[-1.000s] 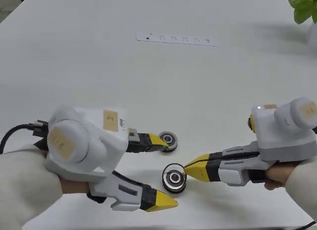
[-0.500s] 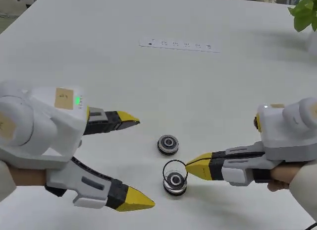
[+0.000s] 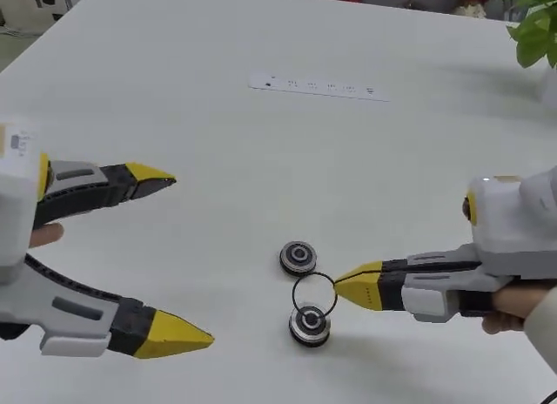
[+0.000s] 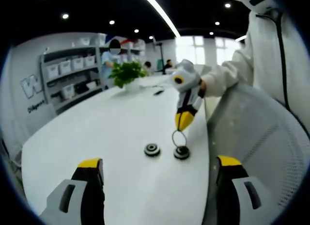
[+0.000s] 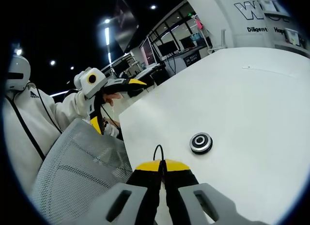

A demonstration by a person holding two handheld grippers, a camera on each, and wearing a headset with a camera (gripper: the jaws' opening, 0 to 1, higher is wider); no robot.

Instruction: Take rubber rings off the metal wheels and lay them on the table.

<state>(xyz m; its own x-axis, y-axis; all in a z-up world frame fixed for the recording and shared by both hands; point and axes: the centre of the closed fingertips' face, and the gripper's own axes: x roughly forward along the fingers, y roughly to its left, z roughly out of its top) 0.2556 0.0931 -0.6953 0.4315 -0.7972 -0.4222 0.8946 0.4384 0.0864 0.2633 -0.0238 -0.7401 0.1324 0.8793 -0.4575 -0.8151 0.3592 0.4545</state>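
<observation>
On the surface the far wheel sits just behind the near wheel. The rubber ring stands just above the near wheel, pinched in the right tool on its right. The left tool is well to their left, jaws apart, and a power strip lies far behind.

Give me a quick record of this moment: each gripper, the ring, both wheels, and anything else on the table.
left gripper: open wide, holding nothing, left of the wheels
right gripper: shut on the rubber ring
rubber ring: pinched at one edge, lower edge by the near wheel; cannot tell if fully free
near wheel: flat on the table, under the ring
far wheel: flat on the table, untouched, dark rim
power strip: far side of the table
</observation>
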